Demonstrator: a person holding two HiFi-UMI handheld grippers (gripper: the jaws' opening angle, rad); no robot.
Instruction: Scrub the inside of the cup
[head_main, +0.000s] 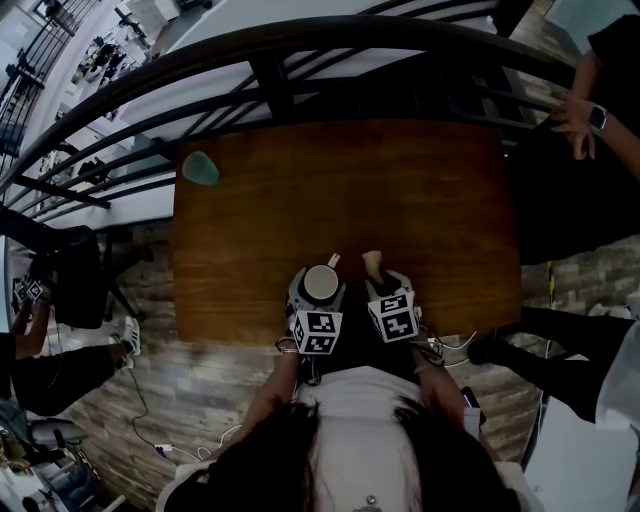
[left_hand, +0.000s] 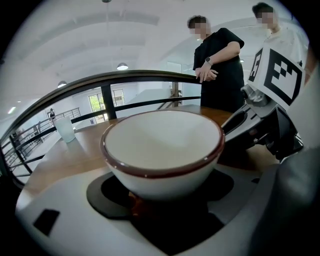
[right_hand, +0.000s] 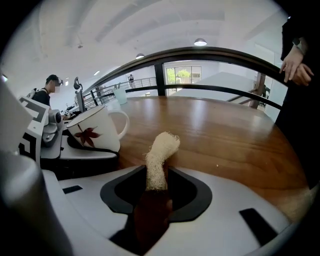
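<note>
The cup (left_hand: 162, 150) is at the near edge of the table (head_main: 420, 190), about midway along it, set between the fingers of the left gripper (head_main: 320, 288). The fingers are clenched on its sides. The cup is white with a dark red rim and a red leaf on its side. It stands mouth up, its handle points to the far side, and its inside looks plain white. Whether its base touches the wood cannot be told.

Just right of it is the right gripper (right_hand: 156, 191), whose fingers are grasping a loofah (right_hand: 161, 155). This pale, fibrous stick rises out from between the fingers, and its bent tip leans toward the far side. The loofah is near the cup but apart from it, outside the mouth.

A frosted glass (head_main: 200, 168) stands well apart at the far left corner of the table. A dark railing (head_main: 300, 45) curves round the far side. At the far right a person rests a hand (head_main: 575, 120) near the rail, a watch on the wrist.
</note>
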